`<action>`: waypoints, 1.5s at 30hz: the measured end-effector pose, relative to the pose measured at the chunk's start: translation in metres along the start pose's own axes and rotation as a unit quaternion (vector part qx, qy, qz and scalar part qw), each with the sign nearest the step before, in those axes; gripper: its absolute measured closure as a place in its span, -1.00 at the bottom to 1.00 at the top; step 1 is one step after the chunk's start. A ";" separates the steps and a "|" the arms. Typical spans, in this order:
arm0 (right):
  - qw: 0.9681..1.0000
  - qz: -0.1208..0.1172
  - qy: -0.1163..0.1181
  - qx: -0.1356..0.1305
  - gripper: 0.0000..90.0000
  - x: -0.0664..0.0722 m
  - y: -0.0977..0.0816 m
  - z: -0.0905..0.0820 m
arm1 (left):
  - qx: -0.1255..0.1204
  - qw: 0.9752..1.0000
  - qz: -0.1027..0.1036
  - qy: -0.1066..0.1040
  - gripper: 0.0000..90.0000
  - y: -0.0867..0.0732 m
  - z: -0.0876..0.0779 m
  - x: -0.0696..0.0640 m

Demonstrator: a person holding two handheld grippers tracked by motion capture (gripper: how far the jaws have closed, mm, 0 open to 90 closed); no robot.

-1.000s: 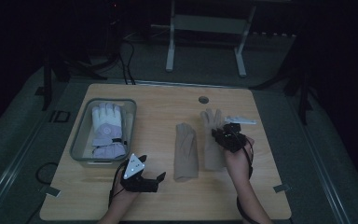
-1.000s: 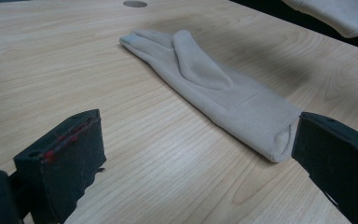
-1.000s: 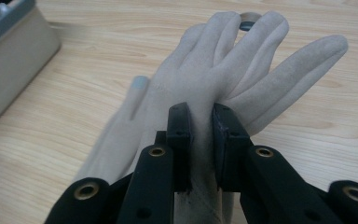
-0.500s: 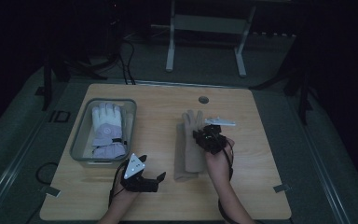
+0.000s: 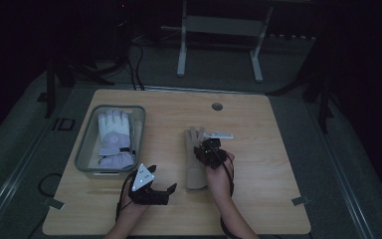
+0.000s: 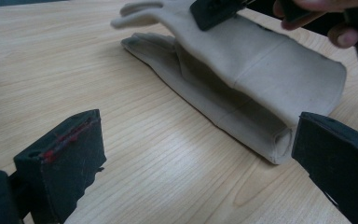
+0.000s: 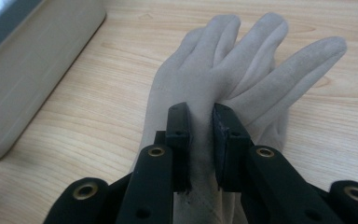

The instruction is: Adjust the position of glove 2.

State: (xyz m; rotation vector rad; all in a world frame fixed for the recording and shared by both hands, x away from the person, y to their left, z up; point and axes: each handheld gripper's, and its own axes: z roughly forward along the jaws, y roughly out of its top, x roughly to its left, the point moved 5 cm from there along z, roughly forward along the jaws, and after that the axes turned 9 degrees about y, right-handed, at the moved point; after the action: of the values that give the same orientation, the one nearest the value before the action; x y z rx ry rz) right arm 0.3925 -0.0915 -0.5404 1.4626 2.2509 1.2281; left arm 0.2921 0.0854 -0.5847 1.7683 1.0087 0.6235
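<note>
Two beige gloves lie at the middle of the table. My right gripper [image 7: 200,114] is shut on a pinch of fabric at the back of the upper glove [image 7: 223,65], just below its fingers. In the left gripper view that upper glove [image 6: 270,60] rests on the lower glove [image 6: 200,105], tilted up at the finger end. From above, the right gripper [image 5: 206,149] sits over the stacked gloves [image 5: 195,174]. My left gripper [image 5: 163,178] rests near the table's front, left of the gloves. It is open [image 6: 200,140] and holds nothing, its jaws facing the glove cuffs.
A grey bin [image 5: 86,149] at the table's left holds a white and lavender pair of gloves [image 5: 113,137]. Its corner [image 7: 32,70] shows left of the right gripper. A round hole [image 5: 217,106] sits near the table's far edge. Bare wood lies to the right.
My right gripper has carried its glove leftward and slightly down, from beside the other glove to on top of it. The left gripper has stayed put.
</note>
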 end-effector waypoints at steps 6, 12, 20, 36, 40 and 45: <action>1.000 0.005 -0.013 0.009 0.73 -0.006 -0.008 0.008 | -0.001 1.000 -0.001 -0.001 -0.94 0.000 0.000 0.000; 1.000 0.011 -0.009 0.024 0.70 -0.010 -0.020 0.020 | 0.000 1.000 -0.001 -0.002 -0.94 0.000 0.000 -0.001; 1.000 0.018 -0.004 0.025 0.59 -0.010 -0.025 0.027 | 0.000 1.000 -0.001 -0.004 -0.94 0.000 0.000 -0.001; 1.000 0.000 0.016 0.014 -0.46 -0.025 -0.009 0.006 | 0.000 1.000 -0.001 -0.007 -0.94 0.000 0.000 -0.002; 0.999 0.003 0.042 0.029 -0.63 -0.033 -0.009 -0.001 | -0.001 1.000 -0.002 -0.010 -0.94 0.001 0.000 -0.003; 0.997 -0.041 0.051 0.041 -0.54 -0.041 -0.009 -0.006 | -0.003 1.000 0.000 -0.011 -0.94 0.002 0.000 -0.005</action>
State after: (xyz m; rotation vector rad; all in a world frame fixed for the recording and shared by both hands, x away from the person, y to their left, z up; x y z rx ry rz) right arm 0.4032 -0.1305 -0.5542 1.3478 2.4292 1.2256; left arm 0.2901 0.0807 -0.5829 1.7662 0.9909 0.6063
